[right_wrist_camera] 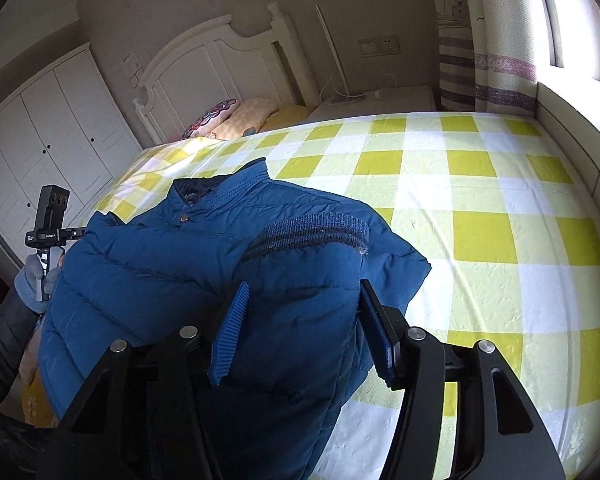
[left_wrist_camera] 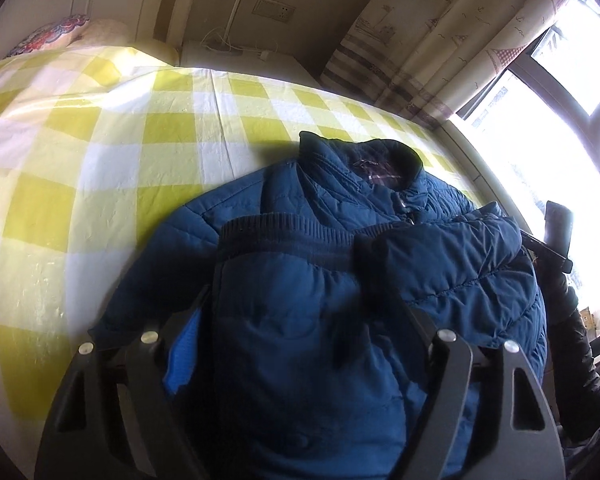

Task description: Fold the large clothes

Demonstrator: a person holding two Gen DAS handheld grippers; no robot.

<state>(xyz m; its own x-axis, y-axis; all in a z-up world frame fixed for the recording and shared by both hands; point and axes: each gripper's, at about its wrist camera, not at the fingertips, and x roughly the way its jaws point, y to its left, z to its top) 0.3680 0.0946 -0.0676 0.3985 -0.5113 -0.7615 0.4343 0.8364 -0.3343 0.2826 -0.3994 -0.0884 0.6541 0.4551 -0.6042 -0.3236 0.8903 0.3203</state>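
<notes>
The scene holds 1 blue padded jacket point(right_wrist_camera: 172, 264) on 1 bed with a yellow-and-white checked sheet point(right_wrist_camera: 480, 208). 2 grippers are counted: the left gripper point(left_wrist_camera: 300, 320) and the right gripper point(right_wrist_camera: 304, 312), each with 2 fingers. At the head of the bed lie 2 pillows point(right_wrist_camera: 236, 116). 1 patterned curtain point(right_wrist_camera: 496, 40) hangs by 1 window point(left_wrist_camera: 560, 72), and 1 white wardrobe point(right_wrist_camera: 48, 136) stands against the wall.
</notes>
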